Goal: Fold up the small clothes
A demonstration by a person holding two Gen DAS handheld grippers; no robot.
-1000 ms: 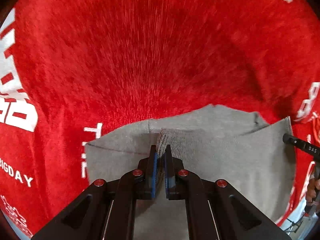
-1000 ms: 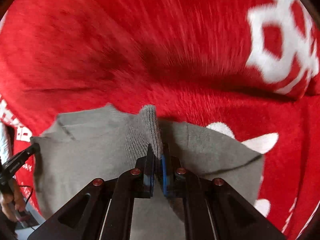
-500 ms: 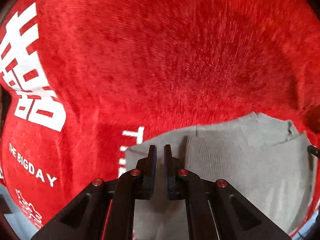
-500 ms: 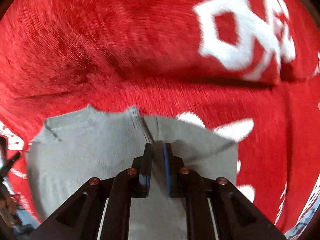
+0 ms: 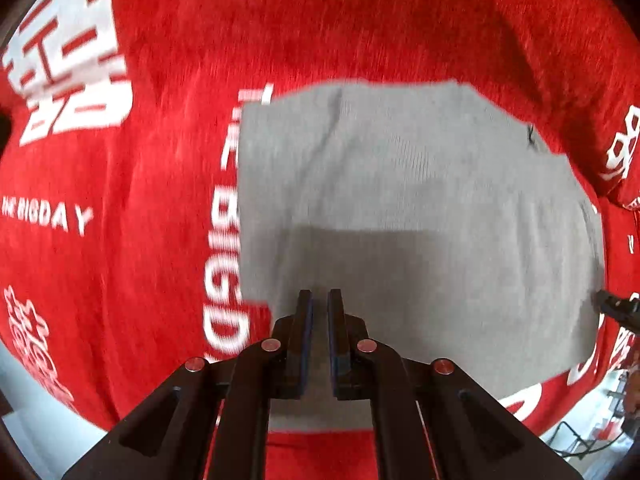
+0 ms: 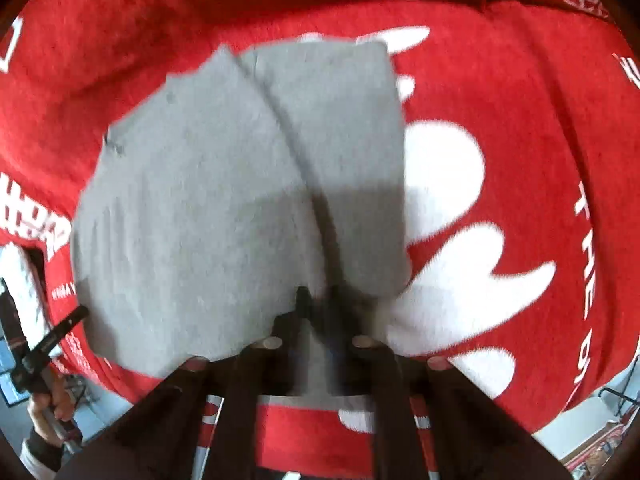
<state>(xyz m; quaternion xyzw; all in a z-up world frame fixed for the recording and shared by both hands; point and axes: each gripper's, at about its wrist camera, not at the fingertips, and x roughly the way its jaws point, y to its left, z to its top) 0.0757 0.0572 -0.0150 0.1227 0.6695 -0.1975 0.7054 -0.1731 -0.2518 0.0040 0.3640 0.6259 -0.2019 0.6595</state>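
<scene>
Grey knit garment point(image 5: 420, 208) lies flat on the red printed cloth point(image 5: 320, 20), folded into a rough rectangle, one diagonal crease running down it in the right wrist view point(image 6: 288, 128). What sits under the cloth (table or something else) can't be told.

Left tool point(image 5: 319, 320): jaws nearly together, only a thin slit, nothing between them, hanging above the near part of the garment and pointing down at it.

Right tool point(image 6: 318, 304): blurred, jaws read as closed, having just snapped together; nothing visibly pinched, it sits over the near edge point(image 6: 224, 344) of the garment.

Person's hand point(image 6: 52, 400) with the other tool's handle shows at the lower left of the right wrist view.

Judgement: one fold looks laid down and both tools are empty, so the step in hand is lining up for the next fold (or a tidy). To do it well:
- open both tools before dropping
- take the two corners of one edge, all layers at once, not just the top ply
- lift low and carry level, keep the edge taut
- land edge on edge, let go together
- avoid snagging the red cloth
</scene>
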